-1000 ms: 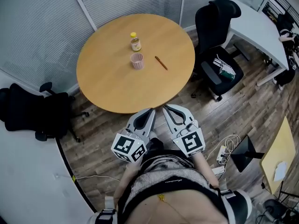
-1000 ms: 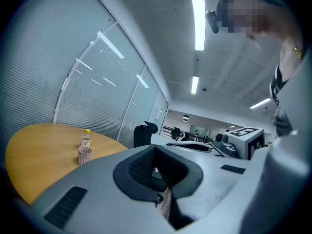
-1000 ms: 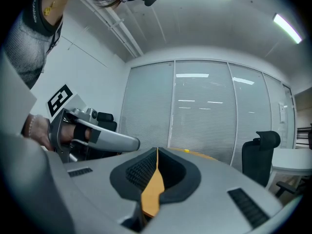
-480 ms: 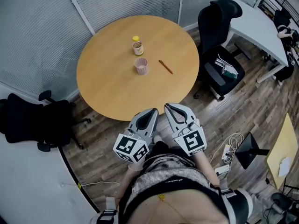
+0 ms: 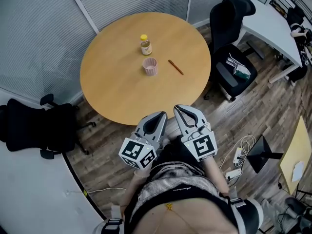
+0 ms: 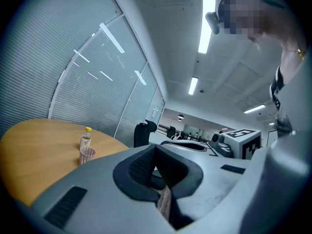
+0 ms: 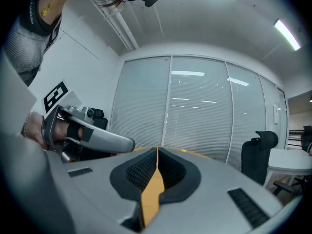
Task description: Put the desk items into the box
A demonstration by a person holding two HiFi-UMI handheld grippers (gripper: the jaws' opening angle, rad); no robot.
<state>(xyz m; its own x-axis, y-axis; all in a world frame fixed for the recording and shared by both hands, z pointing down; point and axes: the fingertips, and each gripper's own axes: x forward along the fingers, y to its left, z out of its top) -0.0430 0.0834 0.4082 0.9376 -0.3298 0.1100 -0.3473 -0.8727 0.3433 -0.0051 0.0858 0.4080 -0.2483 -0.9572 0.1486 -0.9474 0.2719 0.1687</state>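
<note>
Head view: round table (image 5: pixel 112 87), wood top. Three items sit near its middle.
- bottle (image 5: pixel 145 45), yellow cap, upright, on the far side of the group.
- cup (image 5: pixel 150 66), pink, upright, just nearer than the bottle and apart from it.
- pencil (image 5: pixel 176 67), brown, lying flat to the right of the cup, not touching it.

Both claws are held side by side, off the table's near edge, close to the person's body and well apart from all three items.
- left gripper (image 5: pixel 160 116): its own view shows the jaws pressed together at the tips, with nothing between them. Bottle (image 6: pixel 86 137) and cup (image 6: pixel 87 155) show far off at the left of that view, on the table (image 6: pixel 34 150).
- right gripper (image 5: pixel 181 109): jaws meet at the tips, with only a thin slit lower down showing table wood behind it. It grips nothing. The left gripper (image 7: pixel 92 135) shows at the left of that view.

Surroundings: black chair (image 5: pixel 229 33) right of the table, with something small on its seat that I cannot identify. A second black seat (image 5: pixel 34 123) stands at the left. White desk (image 5: pixel 268 28) at the upper right. Power strip (image 5: pixel 238 156) and cables lie on the wood floor (image 5: pixel 253 111).
</note>
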